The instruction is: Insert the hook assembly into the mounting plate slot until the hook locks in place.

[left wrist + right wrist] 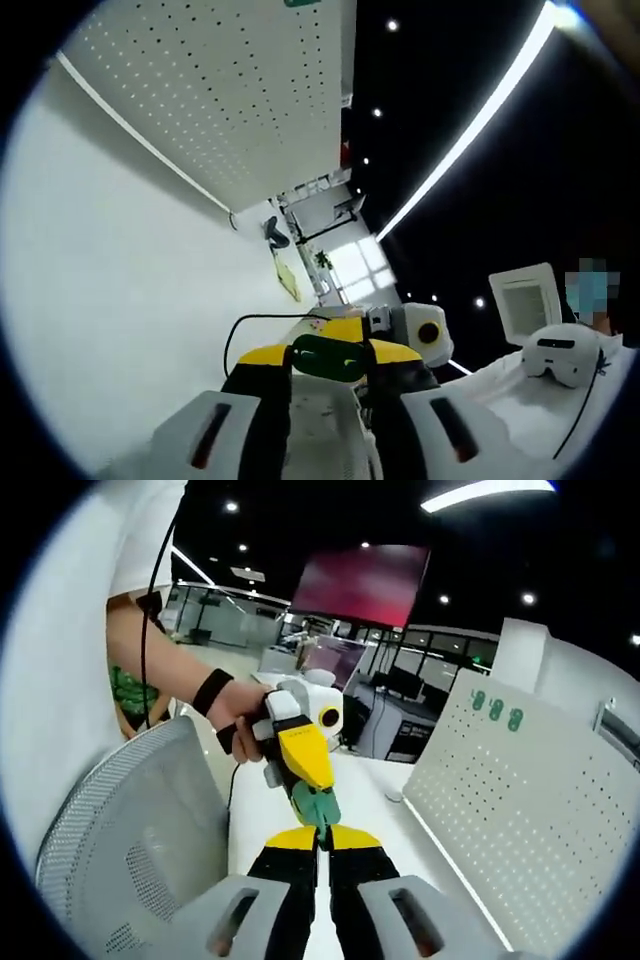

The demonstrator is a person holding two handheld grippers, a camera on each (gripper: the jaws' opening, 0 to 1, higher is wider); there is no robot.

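I have the green hook assembly [328, 358] pinched between the jaws of my left gripper [330, 362], clear of the tabletop [120, 300]. In the right gripper view that same piece [318, 806] meets my right gripper [322, 842], whose jaws look pressed together, though whether they nip it I cannot tell. The white pegboard mounting plate [520, 810] stands well apart, so I judge this a mid-air regrip before insertion.
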